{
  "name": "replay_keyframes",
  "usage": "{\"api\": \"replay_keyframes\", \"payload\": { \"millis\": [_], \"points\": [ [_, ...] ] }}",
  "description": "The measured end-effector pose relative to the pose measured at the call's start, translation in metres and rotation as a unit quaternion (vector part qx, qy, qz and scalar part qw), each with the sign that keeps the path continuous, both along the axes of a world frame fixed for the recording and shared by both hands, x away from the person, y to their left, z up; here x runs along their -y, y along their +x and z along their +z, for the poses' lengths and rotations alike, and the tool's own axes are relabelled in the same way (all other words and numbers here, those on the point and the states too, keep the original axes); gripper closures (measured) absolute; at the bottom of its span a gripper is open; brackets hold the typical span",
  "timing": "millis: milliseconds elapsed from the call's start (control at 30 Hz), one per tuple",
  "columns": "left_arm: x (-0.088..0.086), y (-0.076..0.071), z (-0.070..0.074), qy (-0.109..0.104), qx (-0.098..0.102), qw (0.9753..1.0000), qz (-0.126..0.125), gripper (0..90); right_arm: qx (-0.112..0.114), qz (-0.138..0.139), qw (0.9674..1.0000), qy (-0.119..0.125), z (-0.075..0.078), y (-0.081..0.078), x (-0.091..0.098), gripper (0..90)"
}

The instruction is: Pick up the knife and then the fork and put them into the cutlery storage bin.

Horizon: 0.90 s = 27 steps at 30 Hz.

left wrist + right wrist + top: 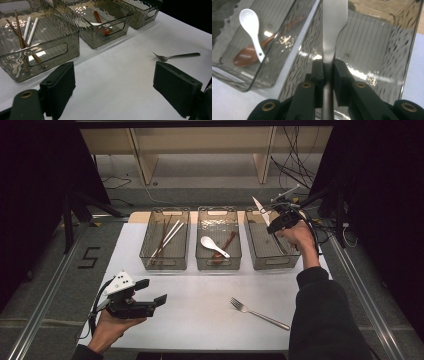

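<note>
Right gripper (328, 72): I've got it clamped on a flat, smooth metal knife (332, 30), blade up, above the right bin (387, 50) at upper right of the high view.
Left gripper (112, 87): jaws spread wide, nothing between them, lower left over bare white table (200, 295).
Bins: three smoky, rippled plastic boxes in a row.
Fork (260, 313): slim steel, lower centre, open room around it.

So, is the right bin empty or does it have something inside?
Empty. The right bin shows only its bare ribbed floor; the knife is clamped in the right gripper above it, not yet inside.
</note>
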<state>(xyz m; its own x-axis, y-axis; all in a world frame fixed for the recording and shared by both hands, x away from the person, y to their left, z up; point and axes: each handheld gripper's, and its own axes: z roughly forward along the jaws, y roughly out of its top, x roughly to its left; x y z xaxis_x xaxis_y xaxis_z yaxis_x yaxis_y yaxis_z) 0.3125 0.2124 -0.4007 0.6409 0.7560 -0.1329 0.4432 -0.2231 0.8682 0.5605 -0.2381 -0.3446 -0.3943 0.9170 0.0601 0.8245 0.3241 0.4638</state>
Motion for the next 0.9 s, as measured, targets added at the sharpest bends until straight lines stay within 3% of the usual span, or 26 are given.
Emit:
{"api": "replay_keyframes", "payload": {
  "millis": [900],
  "points": [
    [0.002,-0.001,0.0,0.003,0.002,1.0,-0.005,17.2,-0.003,-0.023,0.9997,-0.011,-0.017,0.013,-0.004,80.2]
  ]
}}
